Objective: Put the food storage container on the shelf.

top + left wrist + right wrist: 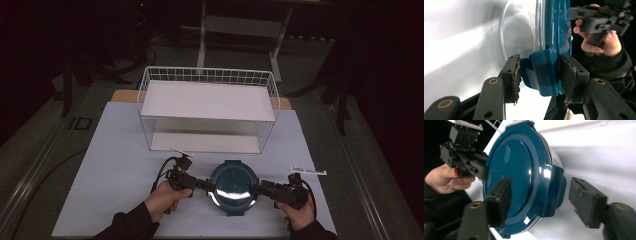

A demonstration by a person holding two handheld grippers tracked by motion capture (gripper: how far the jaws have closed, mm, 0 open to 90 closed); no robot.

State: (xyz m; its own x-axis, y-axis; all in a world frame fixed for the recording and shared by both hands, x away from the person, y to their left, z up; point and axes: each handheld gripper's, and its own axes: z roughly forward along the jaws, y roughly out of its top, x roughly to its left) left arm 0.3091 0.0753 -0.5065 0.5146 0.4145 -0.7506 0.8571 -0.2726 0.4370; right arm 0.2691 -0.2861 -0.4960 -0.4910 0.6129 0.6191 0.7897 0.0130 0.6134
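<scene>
A round clear container point(516, 30) with a dark teal lid point(233, 186) sits on the white mat near the front edge. My left gripper point(202, 184) reaches in from the left. Its pads are shut on the lid's teal side clip point(541, 72). My right gripper point(260, 189) comes in from the right. In its own view the right gripper point(541, 195) is open, and it straddles the opposite clip point(554, 192). One pad hangs over the lid top point(516, 165). The other pad point(586, 202) stands apart from the clip with a gap.
A white wire basket shelf point(207, 75) stands behind the container on the white mat point(120, 170). Its lower opening faces me. Dark floor and table legs lie beyond. Bare mat stretches to the left and right of the container.
</scene>
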